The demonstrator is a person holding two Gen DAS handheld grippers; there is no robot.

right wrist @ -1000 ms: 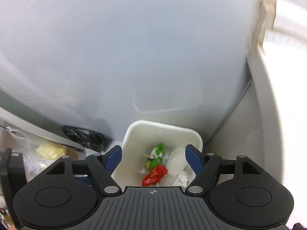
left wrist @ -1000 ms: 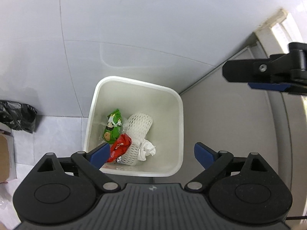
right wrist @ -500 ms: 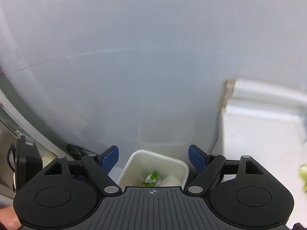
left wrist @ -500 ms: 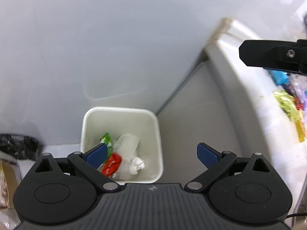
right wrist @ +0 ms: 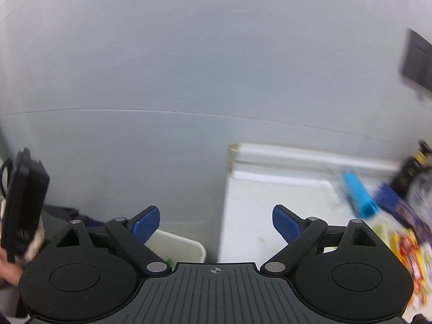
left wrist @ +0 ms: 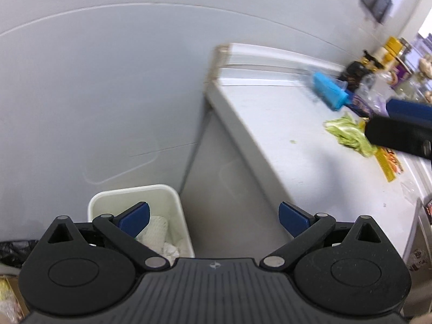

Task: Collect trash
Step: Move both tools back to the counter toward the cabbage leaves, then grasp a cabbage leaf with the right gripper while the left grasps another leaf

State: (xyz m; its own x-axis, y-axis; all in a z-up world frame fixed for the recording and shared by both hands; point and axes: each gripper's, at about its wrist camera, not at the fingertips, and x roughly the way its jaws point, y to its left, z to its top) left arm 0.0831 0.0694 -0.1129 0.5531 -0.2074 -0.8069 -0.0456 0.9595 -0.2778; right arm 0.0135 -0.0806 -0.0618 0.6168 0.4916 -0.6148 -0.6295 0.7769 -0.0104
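A white bin [left wrist: 172,197] stands on the floor beside the counter, with a white foam net [left wrist: 155,229] and crumpled tissue inside; its rim also shows in the right wrist view [right wrist: 186,241]. My left gripper [left wrist: 213,217] is open and empty above the bin. My right gripper [right wrist: 216,220] is open and empty, over the counter's left end. On the white counter [left wrist: 283,135] lie a green wrapper [left wrist: 348,133], a blue wrapper [left wrist: 329,90] and a yellow wrapper [left wrist: 390,166]. A finger of the right gripper [left wrist: 399,136] shows over the green wrapper.
A grey wall [left wrist: 108,67] runs behind the bin and counter. Bottles and jars [left wrist: 386,54] crowd the counter's far right. A black bag [left wrist: 13,251] lies on the floor left of the bin. Colourful wrappers [right wrist: 407,245] show blurred at the right.
Both grippers have swung up and to the right, away from the bin toward the counter. The bin has slid low in both views and the counter's wrappers have come into sight.
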